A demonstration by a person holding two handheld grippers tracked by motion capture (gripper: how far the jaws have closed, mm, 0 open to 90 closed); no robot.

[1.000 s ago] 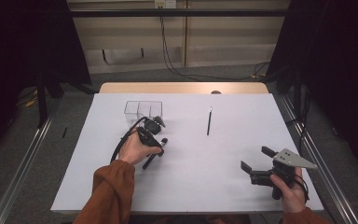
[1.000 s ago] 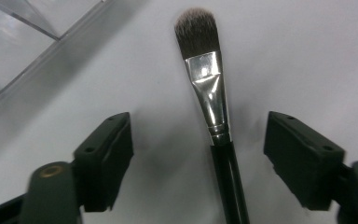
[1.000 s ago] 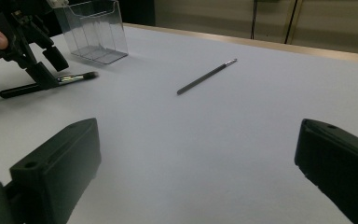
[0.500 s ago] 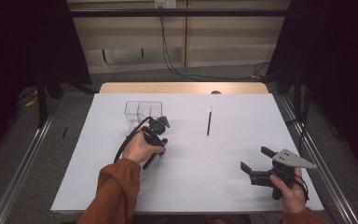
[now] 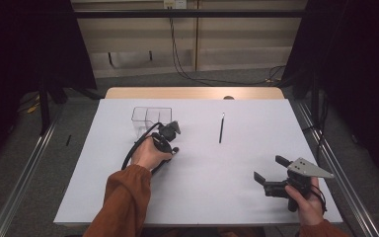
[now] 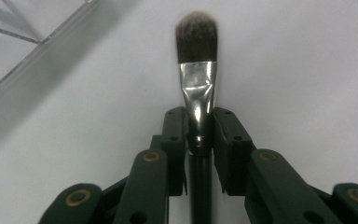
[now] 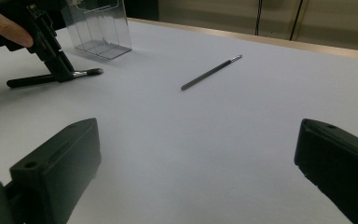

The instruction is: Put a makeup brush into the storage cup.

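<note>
The left tool (image 6: 199, 135) has just been closing, and now its 2 jaws are clamped on a makeup brush (image 6: 196, 70) at the shiny metal part under the dark bristles. In the high view the brush lies on the white surface (image 5: 207, 187) left of the middle, just below a clear plastic box (image 5: 150, 118). The right tool (image 5: 271, 172) sits at the lower right with its jaws wide apart, holding nothing. A thin dark pencil (image 5: 221, 128) lies near the middle.
</note>
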